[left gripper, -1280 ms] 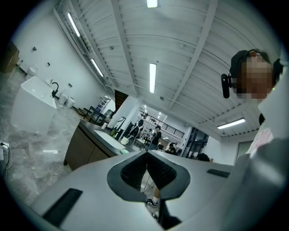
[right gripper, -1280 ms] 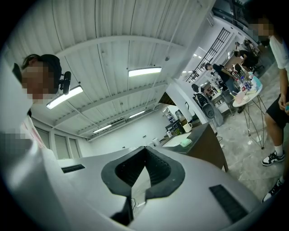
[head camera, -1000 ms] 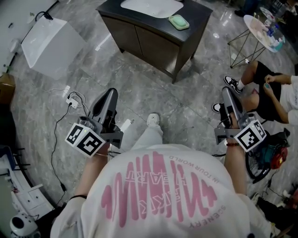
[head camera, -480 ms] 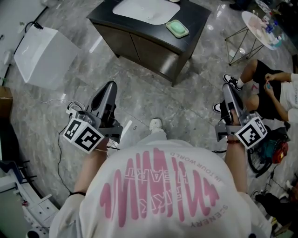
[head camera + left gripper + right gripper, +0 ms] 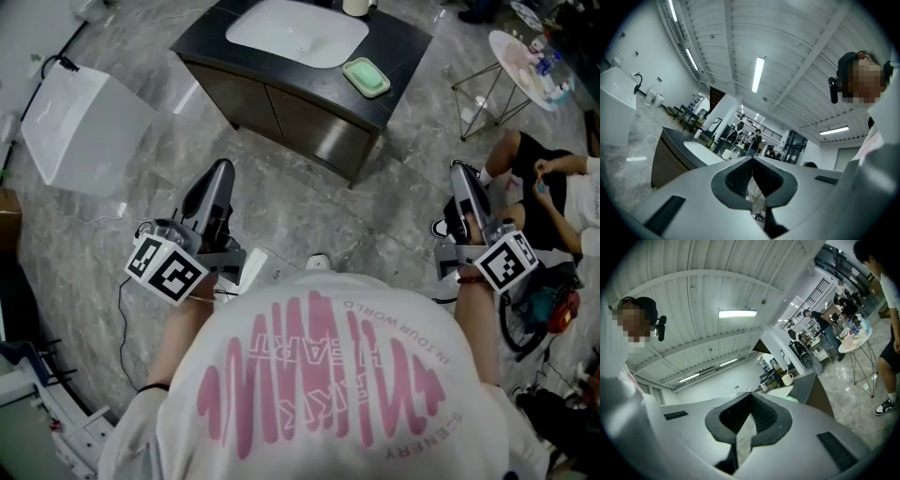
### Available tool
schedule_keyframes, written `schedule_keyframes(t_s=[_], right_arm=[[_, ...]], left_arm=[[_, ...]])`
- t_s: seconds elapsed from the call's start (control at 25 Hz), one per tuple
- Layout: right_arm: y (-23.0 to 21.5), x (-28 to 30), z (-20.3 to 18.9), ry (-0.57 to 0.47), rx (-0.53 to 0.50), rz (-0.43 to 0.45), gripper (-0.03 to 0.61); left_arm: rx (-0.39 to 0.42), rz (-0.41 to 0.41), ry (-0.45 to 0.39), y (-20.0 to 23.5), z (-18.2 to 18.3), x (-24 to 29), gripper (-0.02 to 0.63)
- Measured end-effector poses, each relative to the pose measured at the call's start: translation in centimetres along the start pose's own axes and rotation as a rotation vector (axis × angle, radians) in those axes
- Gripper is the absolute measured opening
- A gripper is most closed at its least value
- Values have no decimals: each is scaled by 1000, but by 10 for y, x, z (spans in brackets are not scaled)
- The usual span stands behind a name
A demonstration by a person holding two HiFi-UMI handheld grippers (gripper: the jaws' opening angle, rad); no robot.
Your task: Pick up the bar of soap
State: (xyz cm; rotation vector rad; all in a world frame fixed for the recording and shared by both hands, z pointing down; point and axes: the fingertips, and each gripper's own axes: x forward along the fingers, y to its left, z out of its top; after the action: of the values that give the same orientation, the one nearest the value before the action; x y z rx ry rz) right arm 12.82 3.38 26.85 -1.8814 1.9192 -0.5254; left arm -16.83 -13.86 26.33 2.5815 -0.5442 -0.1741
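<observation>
1. The pale green bar of soap (image 5: 366,77) lies on the dark table (image 5: 401,49), just right of the white sink (image 5: 298,31).
2. The left hand-held gripper (image 5: 222,169) has its jaws pressed together with nothing between them. It is over the grey floor (image 5: 309,202), well short of the table.
3. The right hand-held gripper (image 5: 457,171) is likewise closed and empty, well apart from the soap.
4. A seated person (image 5: 553,202) is at the far right.

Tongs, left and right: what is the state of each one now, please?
Left tongs: closed, holding nothing.
Right tongs: closed, holding nothing.
</observation>
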Motion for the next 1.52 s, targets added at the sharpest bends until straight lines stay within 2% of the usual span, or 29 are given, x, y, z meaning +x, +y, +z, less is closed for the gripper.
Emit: schedule_keyframes(t_s=[0.2, 0.4, 0.72, 1.08, 1.52], right_arm=[[-8, 19, -4, -2, -26, -21, 12], [-13, 29, -7, 29, -98, -68, 12], [-24, 38, -9, 27, -128, -117, 12], [-26, 41, -9, 35, -185, -117, 12], [-50, 49, 3, -6, -170, -165, 12]], left_arm=[[2, -8, 4, 21, 7, 13, 9], [3, -15, 9, 35, 11, 23, 9], [-2, -24, 12, 49, 16, 35, 9], [-21, -18, 3, 57, 10, 37, 9], [-24, -9, 19, 60, 1, 58, 9]])
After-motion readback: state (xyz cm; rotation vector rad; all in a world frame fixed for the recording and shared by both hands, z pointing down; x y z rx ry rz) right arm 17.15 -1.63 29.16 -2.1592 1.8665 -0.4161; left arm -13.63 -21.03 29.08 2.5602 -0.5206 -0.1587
